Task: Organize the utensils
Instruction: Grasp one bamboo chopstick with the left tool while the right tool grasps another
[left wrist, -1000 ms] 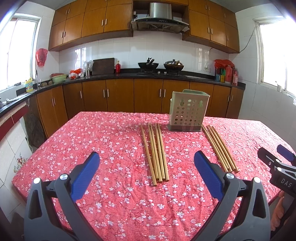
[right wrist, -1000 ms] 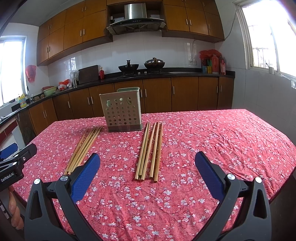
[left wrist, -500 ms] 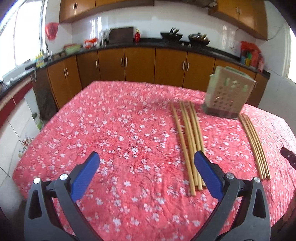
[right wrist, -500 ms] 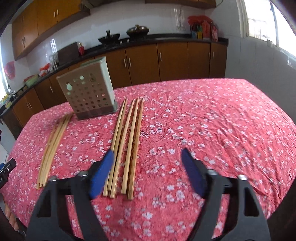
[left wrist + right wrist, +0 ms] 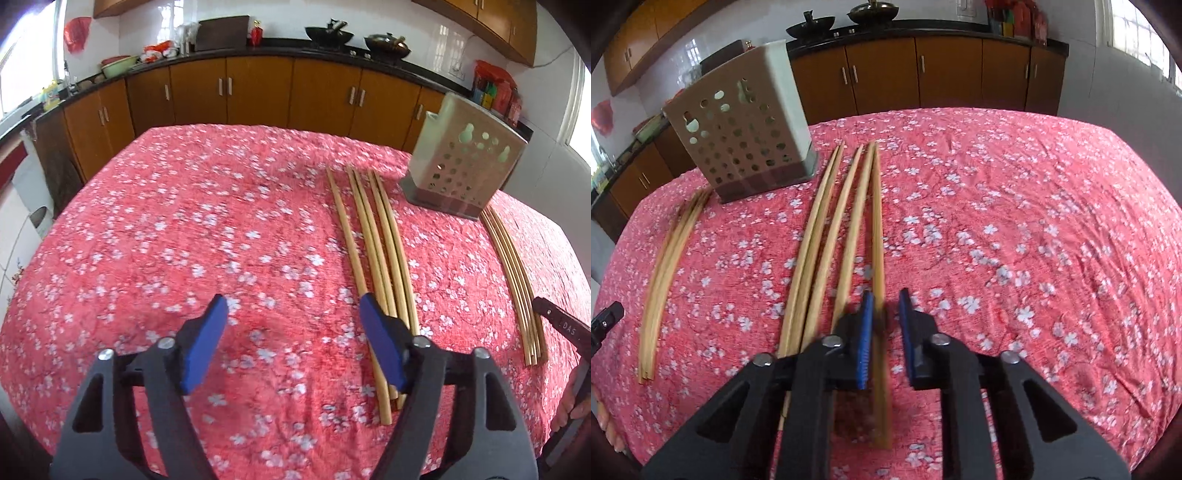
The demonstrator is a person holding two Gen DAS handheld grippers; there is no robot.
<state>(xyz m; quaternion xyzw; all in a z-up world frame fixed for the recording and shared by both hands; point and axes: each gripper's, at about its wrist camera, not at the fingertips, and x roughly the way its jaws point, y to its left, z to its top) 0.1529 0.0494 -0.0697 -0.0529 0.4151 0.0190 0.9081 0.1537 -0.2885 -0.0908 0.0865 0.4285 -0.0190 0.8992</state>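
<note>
Near the table's front edge, right gripper point(image 5: 885, 325) straddles the rightmost chopstick point(image 5: 877, 236) of its bundle — pads narrowed, not yet clamped. Best to close squarely on that single stick, then lift it level. Left gripper point(image 5: 293, 343) gapes, empty, beside round bamboo chopsticks point(image 5: 373, 243). Perforated beige holder point(image 5: 738, 129) stands far-left on wrinkled floral tablecloth point(image 5: 1015, 221).

Red floral cloth point(image 5: 221, 229), tan chopsticks point(image 5: 849, 221).

2 flat rows of bamboo chopsticks point(image 5: 827, 236) point(image 5: 513, 273) flanking upright perforated beige utensil holder point(image 5: 746, 133), red cloth
</note>
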